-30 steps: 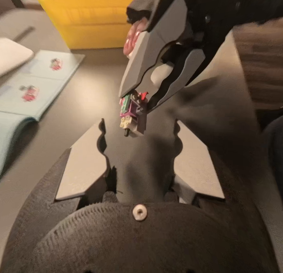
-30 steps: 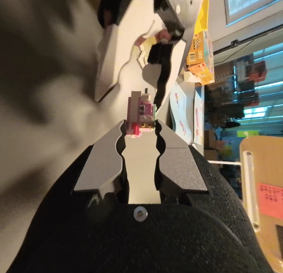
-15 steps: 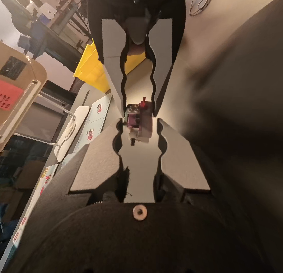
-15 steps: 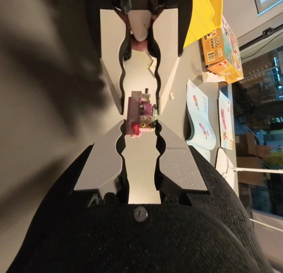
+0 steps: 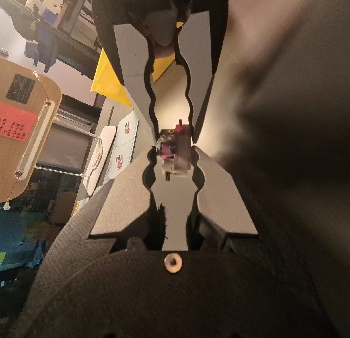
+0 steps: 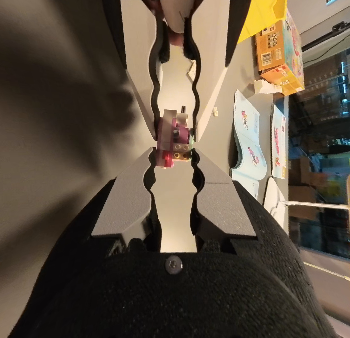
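A small brick assembly [image 5: 181, 154] of pink, purple, grey, tan and white pieces with a black pin hangs in the air between both grippers. My left gripper [image 5: 173, 149] is shut on its near end, with both pads against its sides. My right gripper [image 5: 175, 137] comes in from the top of the left wrist view, tip to tip with the left, and grips the other end. In the right wrist view my right gripper [image 6: 173, 152] is shut on the red and tan end of the assembly [image 6: 166, 131]. The left gripper [image 6: 175, 137] clamps the end with the black pin.
A grey table [image 6: 217, 82] lies behind. On it are a yellow bin [image 5: 106, 82], open light-blue booklets [image 6: 248, 139], an orange cardboard box [image 6: 274, 44], two tiny white bricks [image 6: 272, 112] and a white flat piece [image 5: 98, 158]. A wooden panel with a red sticker [image 5: 28, 120] stands at the left. Less than 4 cm separates the two grippers' tips.
My left gripper turned to face the right one, moved up to the assembly and closed from wide open onto its free end. The right gripper kept its grip throughout.
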Action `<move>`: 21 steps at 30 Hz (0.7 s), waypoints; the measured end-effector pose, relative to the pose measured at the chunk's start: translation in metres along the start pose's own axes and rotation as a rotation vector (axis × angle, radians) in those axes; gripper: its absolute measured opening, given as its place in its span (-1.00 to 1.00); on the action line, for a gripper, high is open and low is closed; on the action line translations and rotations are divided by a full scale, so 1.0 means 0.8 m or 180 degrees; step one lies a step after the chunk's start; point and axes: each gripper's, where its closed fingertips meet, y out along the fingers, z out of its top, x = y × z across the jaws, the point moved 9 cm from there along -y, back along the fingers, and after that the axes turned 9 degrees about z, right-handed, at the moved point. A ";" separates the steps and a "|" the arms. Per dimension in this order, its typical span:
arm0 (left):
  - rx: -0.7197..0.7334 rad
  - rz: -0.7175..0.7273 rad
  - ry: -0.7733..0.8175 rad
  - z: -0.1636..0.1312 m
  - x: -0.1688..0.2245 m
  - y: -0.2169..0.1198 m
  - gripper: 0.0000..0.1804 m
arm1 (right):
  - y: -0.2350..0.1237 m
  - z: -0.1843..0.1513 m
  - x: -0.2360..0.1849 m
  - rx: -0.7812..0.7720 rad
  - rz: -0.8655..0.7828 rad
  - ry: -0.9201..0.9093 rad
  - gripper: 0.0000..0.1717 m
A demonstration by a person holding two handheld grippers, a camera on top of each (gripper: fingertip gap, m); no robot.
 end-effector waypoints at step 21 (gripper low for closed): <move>0.0047 -0.0597 -0.0803 -0.015 0.000 0.008 -0.60 | 0.005 0.001 -0.008 0.0112 0.0454 0.0608 -0.45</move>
